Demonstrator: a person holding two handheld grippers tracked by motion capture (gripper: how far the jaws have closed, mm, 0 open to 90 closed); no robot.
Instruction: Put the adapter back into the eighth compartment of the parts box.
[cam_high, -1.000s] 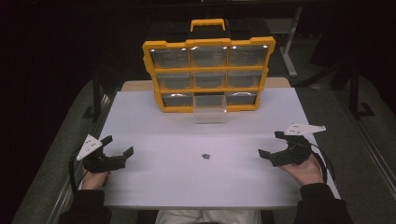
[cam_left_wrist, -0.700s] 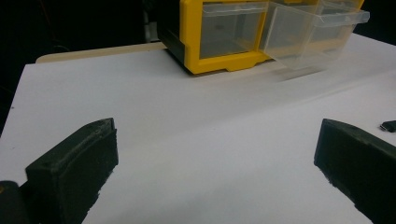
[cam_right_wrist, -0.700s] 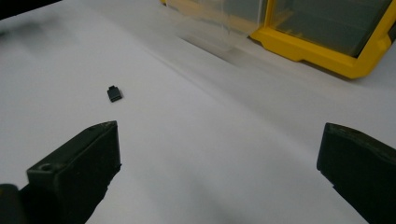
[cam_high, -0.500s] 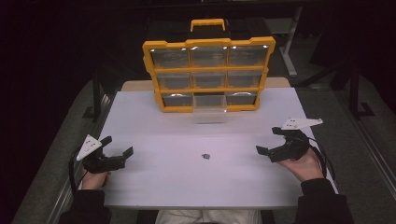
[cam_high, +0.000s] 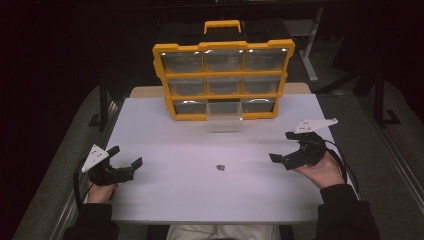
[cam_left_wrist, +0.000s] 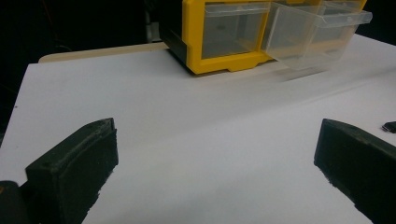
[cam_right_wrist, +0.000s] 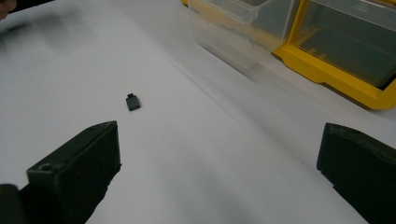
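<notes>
Jaws of the right gripper (cam_high: 289, 150) and left gripper (cam_high: 126, 159) are spread, empty. Small black adapter (cam_high: 220, 167) is seen mid-table, at nine o'clock from the nearer right gripper, below the organizer's open drawer (cam_high: 225, 111).

No readable text

The yellow drawer cabinet (cam_high: 223, 80) at twelve o'clock and the white surface (cam_high: 165, 130) carry no legible lettering, brand, number or sign.

You have a white table (cam_high: 165, 125) in front of you. A yellow drawer organizer (cam_high: 223, 80) stands at its far edge, the bottom middle clear drawer (cam_high: 225, 111) pulled out over the top. A small dark adapter (cam_high: 220, 167) lies near the table's middle.
</notes>
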